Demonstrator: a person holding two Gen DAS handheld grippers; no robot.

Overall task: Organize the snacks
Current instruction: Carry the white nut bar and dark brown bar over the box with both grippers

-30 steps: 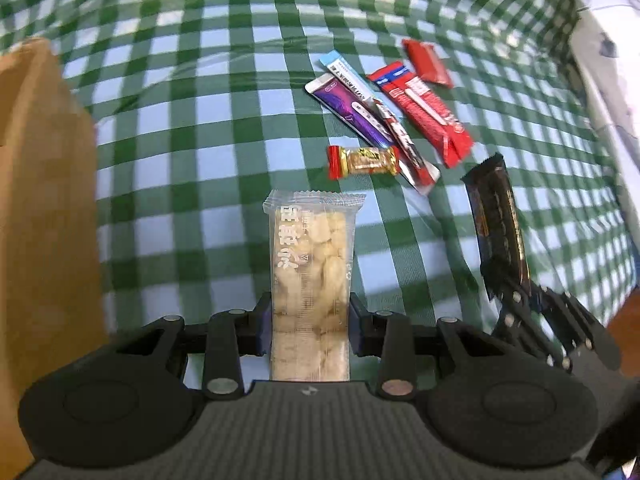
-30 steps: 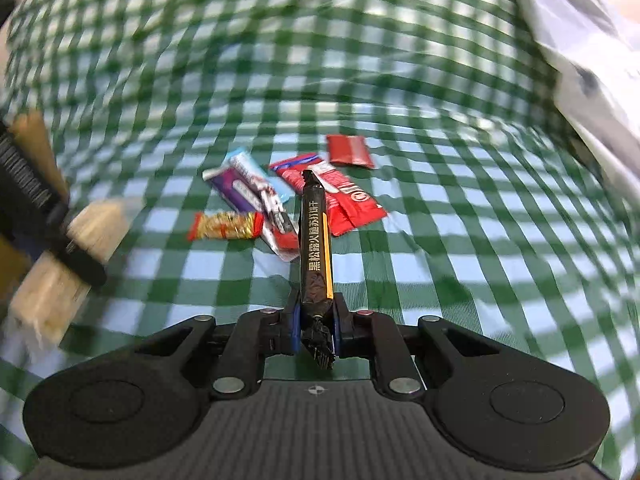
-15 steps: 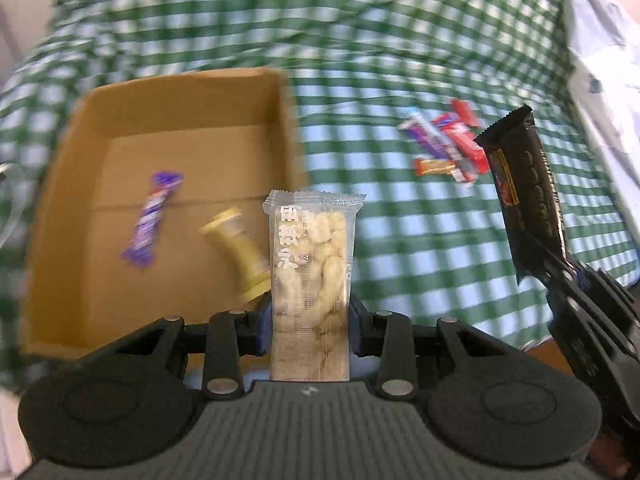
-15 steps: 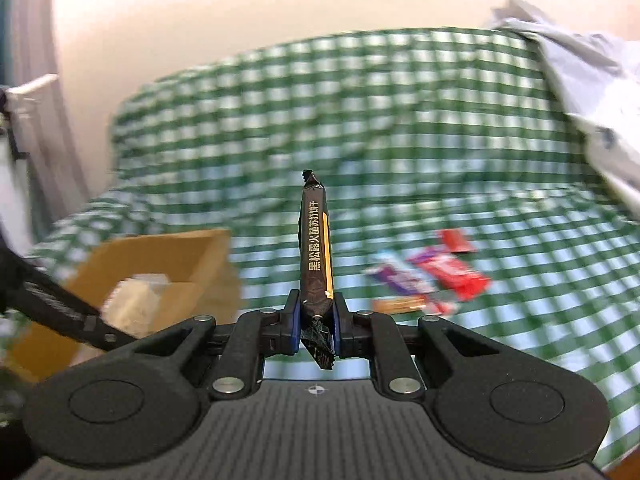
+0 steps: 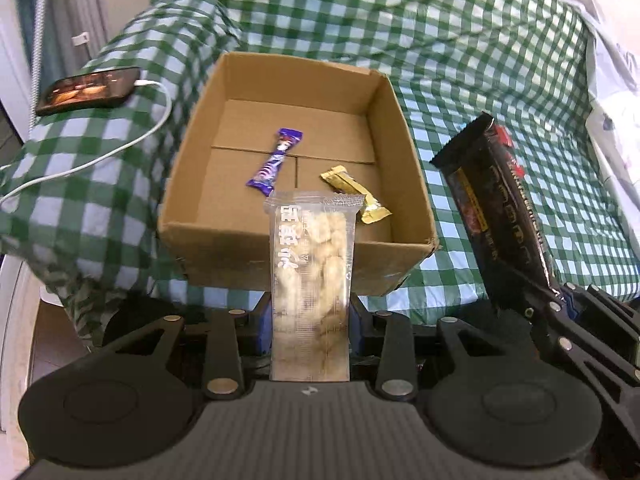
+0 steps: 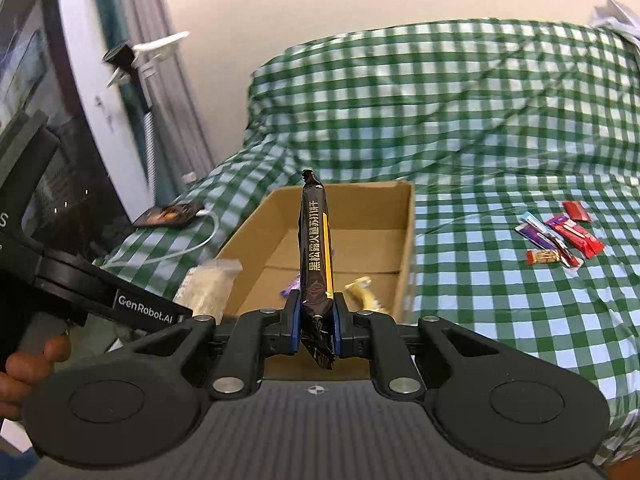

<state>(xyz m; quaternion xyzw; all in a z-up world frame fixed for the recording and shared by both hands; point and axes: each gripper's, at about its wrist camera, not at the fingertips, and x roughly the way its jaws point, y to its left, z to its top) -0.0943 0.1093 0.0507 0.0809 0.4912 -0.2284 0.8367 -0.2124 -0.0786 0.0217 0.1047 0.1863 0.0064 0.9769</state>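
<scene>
My left gripper [image 5: 311,320] is shut on a clear pack of pale puffed snack [image 5: 310,276], held just short of the near wall of an open cardboard box [image 5: 412,184]. A purple bar [image 5: 276,162] and a gold wrapper [image 5: 356,196] lie inside the box. My right gripper [image 6: 316,322] is shut on a black snack pack with gold print [image 6: 315,248], upright, to the right of the box; the same black pack [image 5: 500,208] shows in the left wrist view. Several loose snacks [image 6: 560,236] lie on the checked cloth to the right.
A green and white checked cloth [image 5: 480,40] covers the surface. A phone [image 5: 86,90] with a white cable [image 5: 120,148] lies left of the box. A pale bag [image 5: 616,80] sits at the right edge. A hand [image 6: 24,368] holds the left gripper.
Both grippers have swung left and risen away from the loose snack pile, each still holding its pack. The cardboard box has come fully into view in front of them.
</scene>
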